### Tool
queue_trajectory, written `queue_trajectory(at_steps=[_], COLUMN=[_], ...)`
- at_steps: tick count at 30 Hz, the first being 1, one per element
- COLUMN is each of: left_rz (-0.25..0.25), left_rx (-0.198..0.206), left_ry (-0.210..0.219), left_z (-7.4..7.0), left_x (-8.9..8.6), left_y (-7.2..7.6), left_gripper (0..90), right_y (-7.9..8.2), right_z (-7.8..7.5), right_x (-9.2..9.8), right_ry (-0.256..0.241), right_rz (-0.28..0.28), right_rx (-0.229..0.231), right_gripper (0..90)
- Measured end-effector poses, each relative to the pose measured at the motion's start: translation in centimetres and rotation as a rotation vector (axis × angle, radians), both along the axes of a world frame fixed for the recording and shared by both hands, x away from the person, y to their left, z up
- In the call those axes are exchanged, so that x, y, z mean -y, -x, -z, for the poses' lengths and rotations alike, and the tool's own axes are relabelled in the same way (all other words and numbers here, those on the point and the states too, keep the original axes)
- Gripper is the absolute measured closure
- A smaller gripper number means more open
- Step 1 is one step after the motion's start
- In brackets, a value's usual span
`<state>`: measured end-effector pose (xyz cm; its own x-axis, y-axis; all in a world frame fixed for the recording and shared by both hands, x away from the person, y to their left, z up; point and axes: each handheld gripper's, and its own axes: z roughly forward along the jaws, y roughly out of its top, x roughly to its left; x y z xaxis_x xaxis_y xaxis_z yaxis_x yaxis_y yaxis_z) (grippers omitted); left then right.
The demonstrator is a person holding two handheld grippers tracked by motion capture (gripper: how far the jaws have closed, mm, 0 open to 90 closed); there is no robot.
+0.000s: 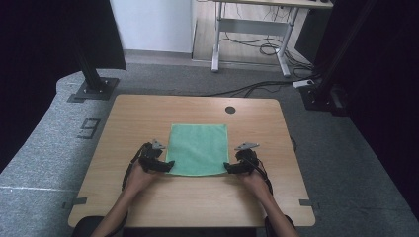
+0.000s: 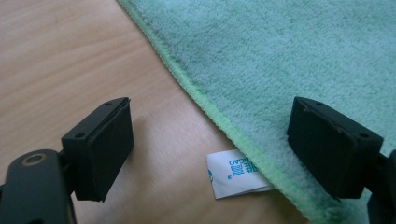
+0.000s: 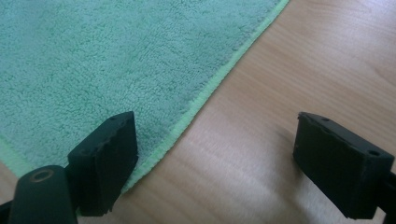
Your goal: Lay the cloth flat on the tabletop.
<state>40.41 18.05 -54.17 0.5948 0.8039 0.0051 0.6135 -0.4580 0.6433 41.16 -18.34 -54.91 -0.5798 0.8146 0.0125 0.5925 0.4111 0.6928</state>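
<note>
Flat at the middle of the wooden surface [image 1: 148, 113] lies the green cloth [image 1: 198, 148]. Left tongs [image 1: 169, 166] sit at its 7 o'clock corner, right tongs [image 1: 228, 167] at its 5 o'clock corner; both gape wide, straddling the hem, gripping nothing. A white label [image 2: 233, 173] pokes from the left corner.

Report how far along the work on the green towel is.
Done: the green towel lies spread flat on the wooden table. In hand: the left gripper and right gripper sit open, each straddling a near-corner edge; a white label peeks out there. Left: closing on the corners and whatever follows; nothing is gripped or folded yet.
</note>
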Motion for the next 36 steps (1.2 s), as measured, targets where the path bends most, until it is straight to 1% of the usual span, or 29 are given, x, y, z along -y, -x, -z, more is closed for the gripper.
queue_trajectory(at_steps=[1, 2, 3, 4, 5, 6, 7, 8, 9, 12, 16, 18, 19, 20, 21, 22, 23, 24, 25, 26, 28, 29, 30, 31, 32, 33, 34, 35, 36], left_rz=[0.002, 0.002, 0.003, 0.003, 0.004, 0.005, 0.005, 0.003, 0.003, 0.002, 0.001, -0.003, 0.007, 0.007, 0.017, 0.019, 0.027, 0.032, 0.037, 0.037, 0.046, 0.050, 0.050, 0.045, 0.045, 0.040, 0.027, 0.016, 0.016], left_rx=[-0.002, -0.006, -0.002, -0.002, -0.003, -0.004, -0.003, -0.002, 0.002, 0.007, 0.013, 0.008, 0.012, 0.012, 0.009, 0.008, 0.011, 0.014, 0.017, 0.017, 0.020, 0.019, 0.019, 0.022, 0.022, 0.025, 0.032, 0.033, 0.033], left_ry=[0.006, 0.012, 0.015, 0.015, 0.014, 0.013, 0.013, 0.014, 0.018, 0.021, 0.026, 0.021, 0.014, 0.014, 0.019, 0.037, 0.070, 0.077, 0.075, 0.075, 0.063, 0.048, 0.048, 0.024, 0.024, 0.013, -0.002, -0.006, -0.006], left_z=[0.0, 0.1, 0.1, 0.1, 0.1, 0.1, 0.1, 0.1, 0.2, 0.2, 0.3, 0.3, 0.1, 0.1, 0.0, -0.2, -0.8, -1.1, -1.3, -1.3, -1.6, -1.7, -1.7, -1.7, -1.7, -1.6, -1.5, -1.3, -1.3], left_x=[-0.1, -0.2, -0.2, -0.2, -0.3, -0.3, -0.3, -0.4, -0.4, -0.5, -0.6, -0.5, -0.4, -0.4, -0.4, -0.5, -0.7, -0.9, -1.1, -1.1, -1.6, -2.2, -2.2, -2.8, -2.8, -3.2, -3.9, -4.3, -4.3], left_y=[0.3, 0.6, 1.1, 1.1, 1.3, 1.6, 1.7, 1.9, 2.0, 2.0, 2.0, 2.0, 2.1, 2.1, 2.1, 2.2, 2.4, 2.6, 2.7, 2.7, 3.1, 3.5, 3.5, 3.8, 3.8, 4.0, 4.1, 4.1, 4.1], left_gripper=[14.7, 14.7, 14.6, 14.6, 14.6, 14.6, 14.6, 14.6, 14.6, 13.2, 12.4, 12.4, 12.4, 11.8, 11.8, 11.1, 11.0, 11.0, 10.8, 10.1, 8.4, 8.2, 7.6, 6.1, 5.5, 5.4, 5.3, 4.9, 4.4], right_y=[0.5, 0.5, 1.0, 1.0, 1.5, 1.5, 2.0, 2.0, 2.6, 3.0, 3.0, 3.1, 3.1, 3.1, 3.2, 3.2, 3.2, 3.2, 3.3, 3.3, 3.3, 3.3, 3.3, 3.3, 3.3, 3.2, 3.2, 3.2, 3.2], right_z=[0.0, 0.0, 0.0, 0.0, 0.0, 0.0, 0.0, 0.0, 0.0, 0.0, 0.1, 0.1, 0.1, 0.1, 0.1, 0.1, -0.1, -0.2, -0.4, -0.4, -0.9, -1.0, -1.0, -1.0, -1.0, -1.0, -0.9, -0.9, -0.9], right_x=[0.0, 0.0, 0.1, 0.1, 0.0, 0.0, -0.1, -0.1, -0.1, -0.1, -0.1, 0.0, 0.0, 0.0, 0.0, 0.1, 0.4, 0.6, 0.9, 0.9, 1.7, 2.0, 2.0, 2.6, 2.6, 3.2, 3.4, 3.7, 3.7], right_ry=[-0.002, -0.002, 0.000, 0.000, -0.001, -0.001, 0.001, 0.001, 0.000, -0.004, -0.005, -0.007, -0.012, -0.012, -0.015, -0.024, -0.050, -0.062, -0.065, -0.065, -0.068, -0.066, -0.066, -0.056, -0.056, -0.042, -0.034, -0.032, -0.032], right_rz=[-0.005, -0.005, -0.010, -0.010, -0.016, -0.016, -0.022, -0.022, -0.032, -0.036, -0.037, -0.036, -0.032, -0.032, -0.033, -0.033, -0.033, -0.026, -0.019, -0.019, -0.007, -0.009, -0.009, -0.006, -0.006, 0.006, 0.009, 0.011, 0.011], right_rx=[-0.001, -0.001, 0.000, 0.000, -0.001, -0.001, -0.001, -0.001, -0.002, 0.004, 0.006, 0.009, 0.011, 0.011, 0.013, 0.011, -0.001, 0.006, 0.016, 0.016, 0.026, 0.028, 0.028, 0.031, 0.031, 0.031, 0.034, 0.031, 0.031], right_gripper=[13.5, 13.5, 13.5, 13.5, 13.5, 13.5, 13.6, 13.6, 13.6, 13.5, 13.6, 13.6, 14.2, 14.2, 14.6, 14.6, 14.1, 14.0, 13.9, 13.9, 13.5, 13.3, 13.3, 13.0, 13.0, 11.5, 10.3, 9.0, 9.0])
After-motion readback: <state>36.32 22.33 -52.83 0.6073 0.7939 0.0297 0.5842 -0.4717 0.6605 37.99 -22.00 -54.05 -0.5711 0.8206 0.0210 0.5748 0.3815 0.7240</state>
